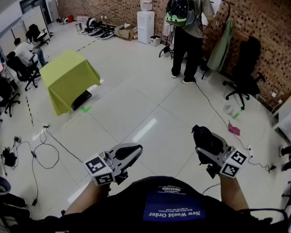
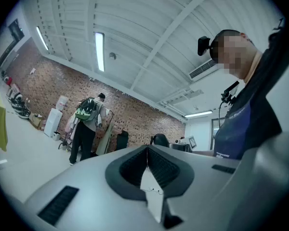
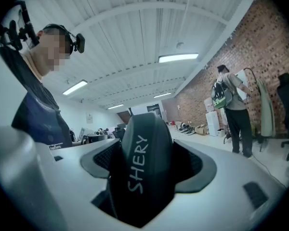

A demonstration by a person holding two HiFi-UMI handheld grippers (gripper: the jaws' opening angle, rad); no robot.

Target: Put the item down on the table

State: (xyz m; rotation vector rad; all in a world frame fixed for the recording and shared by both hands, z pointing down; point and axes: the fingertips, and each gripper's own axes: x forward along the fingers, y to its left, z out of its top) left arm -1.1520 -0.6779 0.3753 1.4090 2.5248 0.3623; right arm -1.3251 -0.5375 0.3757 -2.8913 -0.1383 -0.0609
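Note:
My right gripper (image 1: 202, 136) is shut on a black rounded item (image 1: 205, 139) that fills the space between its jaws. In the right gripper view the item (image 3: 143, 170) bears the white word SHERY and hides the right gripper's (image 3: 149, 158) pads. My left gripper (image 1: 134, 151) is held low at the left, jaws shut with nothing between them; in its own view the left gripper's (image 2: 147, 153) dark ribbed pads meet along a thin line. Both grippers are held over the floor in front of my body. A table with a yellow-green cloth (image 1: 68, 76) stands far off at the left.
A person with a green and black backpack (image 1: 186, 18) stands by the brick wall at the back. A white water dispenser (image 1: 146, 21) and a black office chair (image 1: 245, 69) are near them. Cables (image 1: 43, 149) lie on the floor at left, beyond them people seated at desks.

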